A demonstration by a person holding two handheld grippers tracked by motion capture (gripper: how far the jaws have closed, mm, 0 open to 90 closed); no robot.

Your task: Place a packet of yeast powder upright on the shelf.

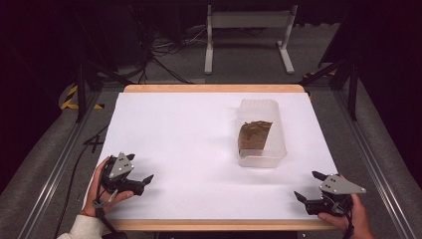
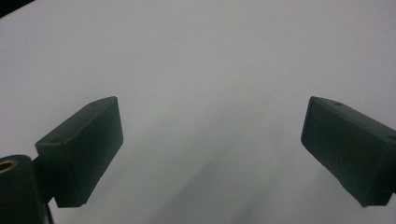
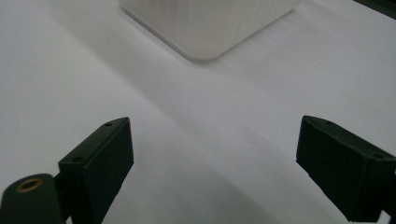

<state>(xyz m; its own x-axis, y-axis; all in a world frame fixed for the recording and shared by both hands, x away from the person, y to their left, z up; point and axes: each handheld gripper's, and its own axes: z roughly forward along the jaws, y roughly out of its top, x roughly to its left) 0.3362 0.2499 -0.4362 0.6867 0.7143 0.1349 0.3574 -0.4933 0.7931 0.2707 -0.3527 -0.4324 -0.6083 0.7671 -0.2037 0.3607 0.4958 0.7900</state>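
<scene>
Lying on the right half of the white table (image 1: 189,149), the clear plastic box (image 1: 261,132) has its long side running away from the person, one short end toward the near edge and the other toward the far edge. It sits flat and upright, open side up as far as can be seen. Inside it rests a brown lump (image 1: 254,135), against the left wall and closer to the near end; what it is cannot be made out. No label, brand or writing can be read on the box or on its contents.

One rounded corner of the box (image 3: 210,23) shows ahead of the right gripper (image 3: 212,163), with bare table between them. That gripper (image 1: 311,186) is held low at the near right corner of the table, close to the near end of the box but not touching it, its jaws spread wide with nothing between them.

Well apart from the box, the left gripper (image 1: 142,167) sits at the near left of the table in the person's hand. Its jaws are also spread wide over plain white surface (image 2: 210,93) and hold nothing.
</scene>
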